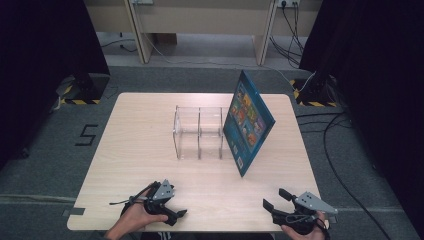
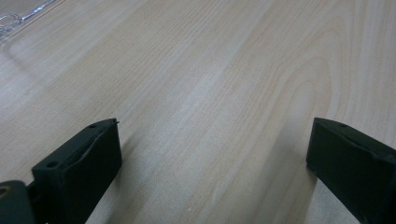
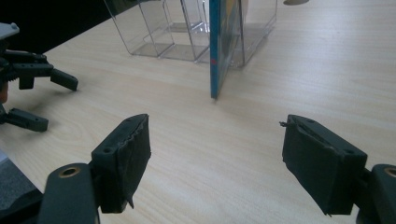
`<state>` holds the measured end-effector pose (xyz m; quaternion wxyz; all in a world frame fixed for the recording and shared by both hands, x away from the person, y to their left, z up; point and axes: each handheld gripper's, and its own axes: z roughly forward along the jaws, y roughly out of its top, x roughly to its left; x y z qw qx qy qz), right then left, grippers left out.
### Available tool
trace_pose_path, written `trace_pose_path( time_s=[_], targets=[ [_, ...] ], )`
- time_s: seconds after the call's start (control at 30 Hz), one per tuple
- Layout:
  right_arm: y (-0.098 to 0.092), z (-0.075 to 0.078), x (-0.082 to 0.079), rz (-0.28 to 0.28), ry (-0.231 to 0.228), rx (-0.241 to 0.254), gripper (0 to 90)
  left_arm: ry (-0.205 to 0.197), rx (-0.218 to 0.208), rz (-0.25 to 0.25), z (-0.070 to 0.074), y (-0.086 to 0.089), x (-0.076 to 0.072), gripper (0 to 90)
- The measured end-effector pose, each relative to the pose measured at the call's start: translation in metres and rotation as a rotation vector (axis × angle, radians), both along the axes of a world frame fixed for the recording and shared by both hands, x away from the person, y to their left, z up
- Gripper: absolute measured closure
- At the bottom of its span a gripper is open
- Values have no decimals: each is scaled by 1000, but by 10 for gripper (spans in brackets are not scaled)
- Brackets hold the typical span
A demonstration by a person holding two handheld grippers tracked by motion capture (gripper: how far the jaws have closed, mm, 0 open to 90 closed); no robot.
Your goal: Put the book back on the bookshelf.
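Observation:
A clear acrylic rack (image 1: 198,133) with upright dividers stands mid-table. A blue picture book (image 1: 247,122) stands on edge at its right end, tilted, its near corner on the table. In the right gripper view the book (image 3: 219,46) is edge-on, with clear rack (image 3: 163,28) walls on both sides. My left gripper (image 1: 177,216) rests by the near edge at left, open and empty, over bare wood (image 2: 215,135). My right gripper (image 1: 275,198) is by the near edge at right, open and empty (image 3: 215,135), facing the book. The left gripper (image 3: 46,100) also appears there at far left.
The light wood table (image 1: 140,150) is bare around the rack. A rack corner (image 2: 18,14) shows far off in the left gripper view. Black curtains (image 1: 45,60), cables (image 1: 330,135) and a taped "5" (image 1: 87,135) are on the grey floor around.

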<state>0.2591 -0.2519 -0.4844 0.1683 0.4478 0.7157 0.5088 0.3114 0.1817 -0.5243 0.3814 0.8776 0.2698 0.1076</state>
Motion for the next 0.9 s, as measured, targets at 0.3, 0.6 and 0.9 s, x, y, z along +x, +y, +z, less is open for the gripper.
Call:
trace_pose_path(
  time_s=[0.3, 0.6, 0.9],
  targets=[
    [-1, -4, -3, 22, 28, -62, 229, -1, -1, 0, 0, 0, 0, 22],
    [-2, -8, -9, 33, 71, -118, 221, 0, -1, 0, 0, 0, 0, 22],
    [-4, -11, -14, 33, 93, -153, 219, 0, -1, 0, 0, 0, 0, 22]
  ],
)
